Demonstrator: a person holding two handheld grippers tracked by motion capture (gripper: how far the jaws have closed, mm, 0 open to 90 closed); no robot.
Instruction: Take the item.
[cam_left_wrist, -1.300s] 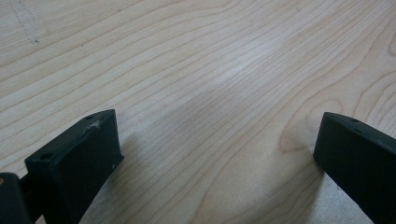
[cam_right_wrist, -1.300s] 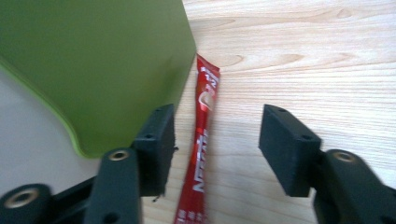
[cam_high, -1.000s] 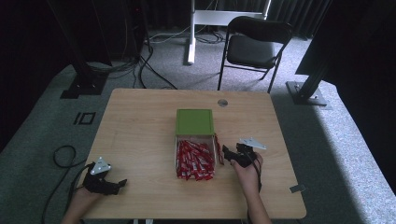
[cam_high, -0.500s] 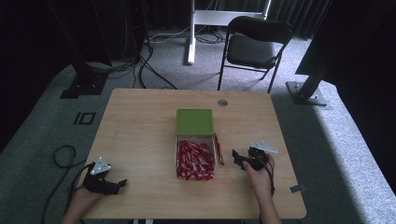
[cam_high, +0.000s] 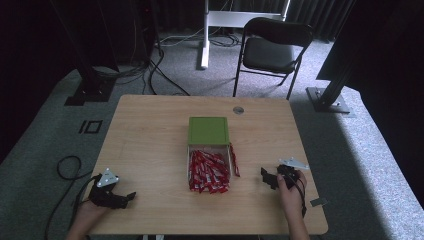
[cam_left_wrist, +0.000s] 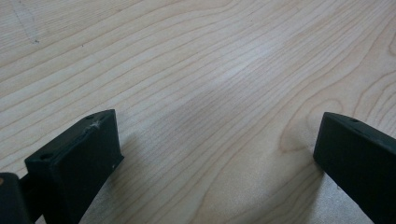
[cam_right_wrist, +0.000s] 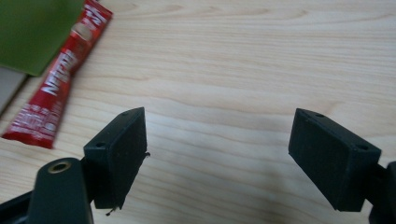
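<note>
Jaws stand wide and empty on both grippers: in the high view the right gripper (cam_high: 270, 179), its jaws having just been opening, rests on the surface (cam_high: 150, 135) right of the lone red sachet (cam_high: 233, 160) beside the box (cam_high: 208, 131), the left gripper (cam_high: 122, 196) near the surface's front-left corner. The left gripper view shows bare wood between the jaws. The right gripper view has the sachet (cam_right_wrist: 58, 79) lying flat, up and left of the jaws, against the green lid (cam_right_wrist: 35, 30).

- In my right gripper view, the picture's top left corner cut off the green lid (cam_right_wrist: 32, 32).
- The red sachet (cam_right_wrist: 56, 79) beside it ran under that lid's edge; its print was only partly readable.
- From the high view, the sachets in the box (cam_high: 207, 170) were too small to count.
- My forearms were cut off at the bottom edge.
</note>
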